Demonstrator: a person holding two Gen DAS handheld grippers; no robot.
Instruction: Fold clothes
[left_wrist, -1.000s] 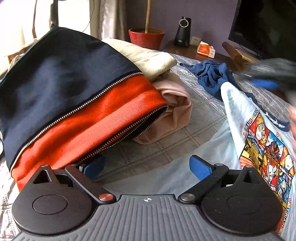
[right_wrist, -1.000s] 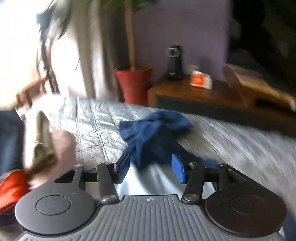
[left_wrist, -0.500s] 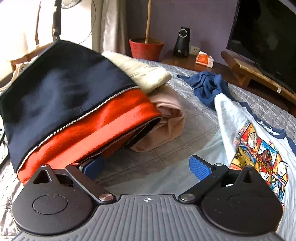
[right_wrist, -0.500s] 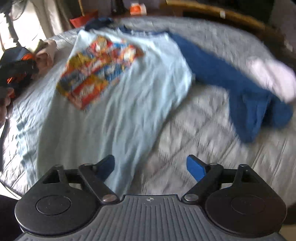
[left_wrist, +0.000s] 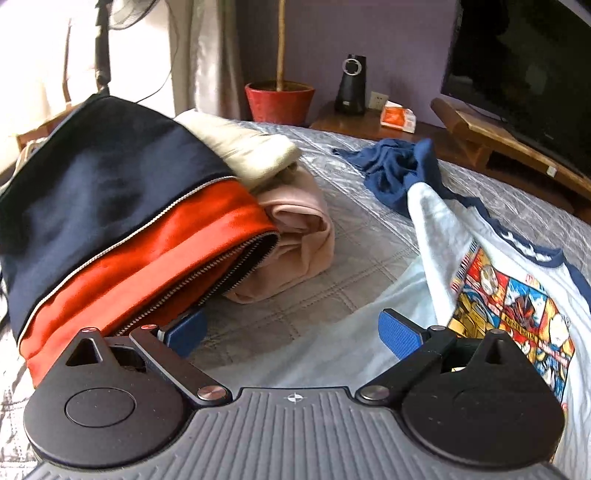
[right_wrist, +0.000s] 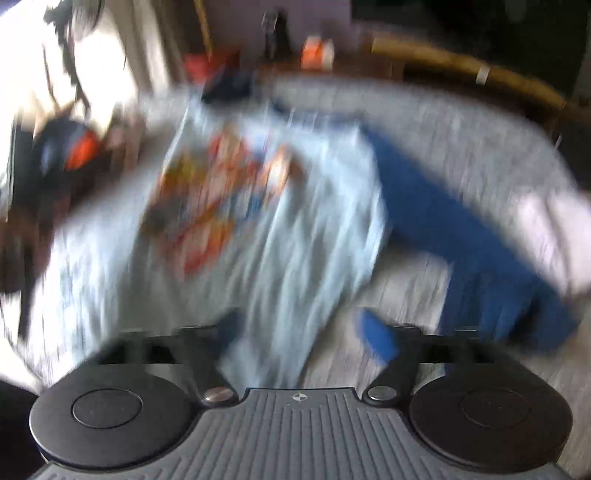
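A pale blue T-shirt (left_wrist: 439, 236) with a bright comic print and navy sleeves lies spread on the grey quilted bed (left_wrist: 365, 236). My left gripper (left_wrist: 291, 332) hovers open over its left hem, nothing between the blue pads. In the blurred right wrist view the same T-shirt (right_wrist: 295, 229) fills the middle, its navy sleeve (right_wrist: 436, 218) stretched to the right. My right gripper (right_wrist: 299, 336) hangs above the shirt's lower edge. Its jaws are opening wide, and no cloth is pinched between them.
Folded clothes are stacked at the left: a navy and orange zip jacket (left_wrist: 122, 221), a cream piece (left_wrist: 243, 151) and a pink one (left_wrist: 299, 229). A crumpled blue garment (left_wrist: 391, 166) lies further back. Beyond the bed stand a red plant pot (left_wrist: 279, 101), a speaker (left_wrist: 350, 85) and a television (left_wrist: 524, 70).
The right gripper swung from near the blue garment to above the shirt's lower edge and its jaws widened. The left gripper stayed open, and the clothes stack shifted only slightly in its view.
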